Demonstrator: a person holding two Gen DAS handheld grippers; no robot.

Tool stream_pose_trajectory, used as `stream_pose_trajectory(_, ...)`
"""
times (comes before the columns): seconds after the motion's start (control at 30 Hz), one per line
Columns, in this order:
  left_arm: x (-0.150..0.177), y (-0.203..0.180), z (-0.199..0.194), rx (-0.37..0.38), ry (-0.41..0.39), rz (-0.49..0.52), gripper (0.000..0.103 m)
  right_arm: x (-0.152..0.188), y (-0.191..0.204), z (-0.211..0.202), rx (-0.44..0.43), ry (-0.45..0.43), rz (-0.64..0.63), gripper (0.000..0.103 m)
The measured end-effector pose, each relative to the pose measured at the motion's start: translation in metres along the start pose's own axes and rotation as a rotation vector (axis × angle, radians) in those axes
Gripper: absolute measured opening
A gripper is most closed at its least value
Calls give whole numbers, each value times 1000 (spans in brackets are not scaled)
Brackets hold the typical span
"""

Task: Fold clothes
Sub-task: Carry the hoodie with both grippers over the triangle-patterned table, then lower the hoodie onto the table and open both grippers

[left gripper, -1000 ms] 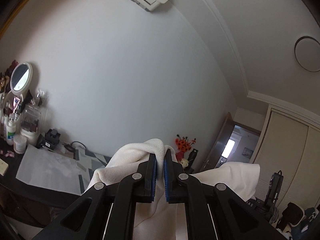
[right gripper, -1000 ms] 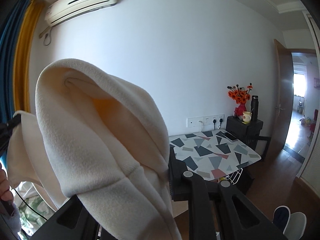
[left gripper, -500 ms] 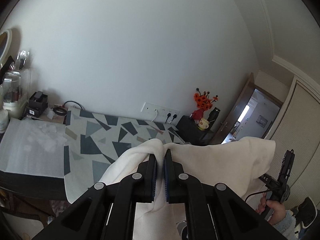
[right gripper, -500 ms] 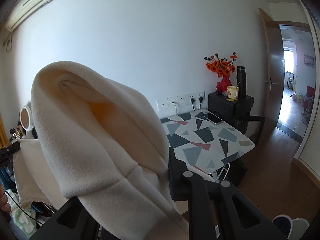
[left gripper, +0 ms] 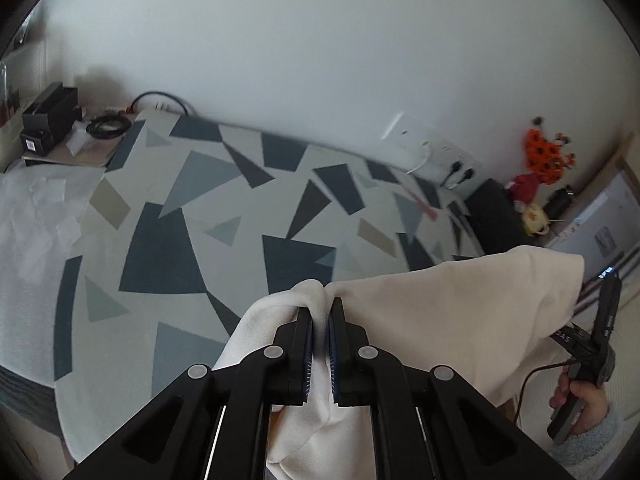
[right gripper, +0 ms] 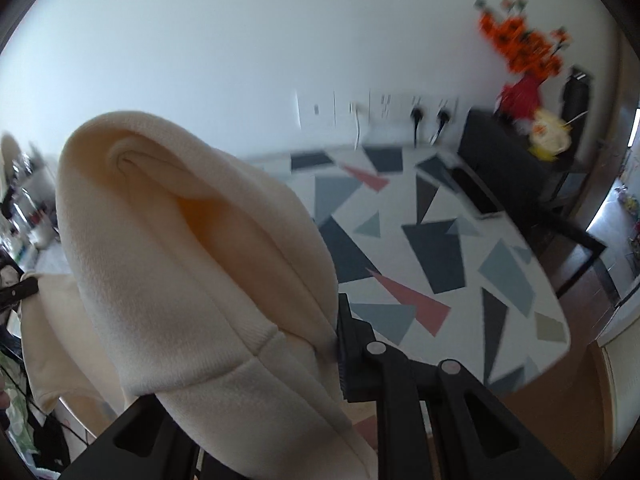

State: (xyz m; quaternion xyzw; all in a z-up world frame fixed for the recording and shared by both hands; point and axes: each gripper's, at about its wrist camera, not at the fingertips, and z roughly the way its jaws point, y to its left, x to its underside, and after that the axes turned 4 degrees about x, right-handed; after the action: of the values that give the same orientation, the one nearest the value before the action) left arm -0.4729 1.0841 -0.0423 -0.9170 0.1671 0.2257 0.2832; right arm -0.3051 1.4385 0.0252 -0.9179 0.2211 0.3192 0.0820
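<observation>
A cream fleece garment (left gripper: 440, 320) hangs stretched between both grippers, above a table covered in a cloth of grey and blue triangles (left gripper: 224, 216). My left gripper (left gripper: 320, 312) is shut on a bunched edge of the garment, which spills over both black fingers. In the right wrist view the same garment (right gripper: 192, 264) bulges over my right gripper (right gripper: 320, 320) and hides its left finger; the right finger (right gripper: 348, 340) presses against the cloth's ribbed hem. A hand (left gripper: 580, 404) holds the right gripper's handle at the lower right of the left view.
White sheets of paper (left gripper: 36, 216) lie at the table's left end, with a black box (left gripper: 48, 116) and a coiled cable behind. A black stand (right gripper: 516, 152) with orange flowers (right gripper: 520, 44), a mug and a flask sits by the wall. Wall sockets (right gripper: 400, 108) line the wall. Wooden floor lies on the right.
Both grippers have swung downward with the garment: the views went from wall and ceiling to the patterned table, which now fills the middle. The grips on the cloth are unchanged.
</observation>
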Motion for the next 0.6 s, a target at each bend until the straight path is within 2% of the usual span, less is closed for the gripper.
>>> stream_pose_trajectory(0.07, -14, 3, 54, -82, 74, -55, 8, -20, -3, 58, 0, 94, -61, 16)
stream_pose_trajectory(0.17, -24, 19, 111, -174, 170, -158, 8, -39, 3, 128, -26, 211, -156, 18)
stream_pose_trajectory(0.2, -26, 27, 121, -184, 191, -193, 9, -42, 4, 147, -42, 249, -176, 19)
stream_pose_trajectory(0.33, -29, 57, 127, -118, 241, -324, 9, -46, 2, 206, -58, 375, -248, 44)
stream_pose_trajectory(0.47, -35, 73, 104, -58, 247, -369, 9, -46, -6, 220, -95, 404, -235, 65)
stream_pose_trajectory(0.57, -41, 65, 84, -13, 267, -346, 10, -46, -11, 214, -117, 434, -227, 65)
stream_pose_trajectory(0.6, -42, 61, 79, 13, 289, -331, 13, -46, -10, 209, -125, 447, -240, 65)
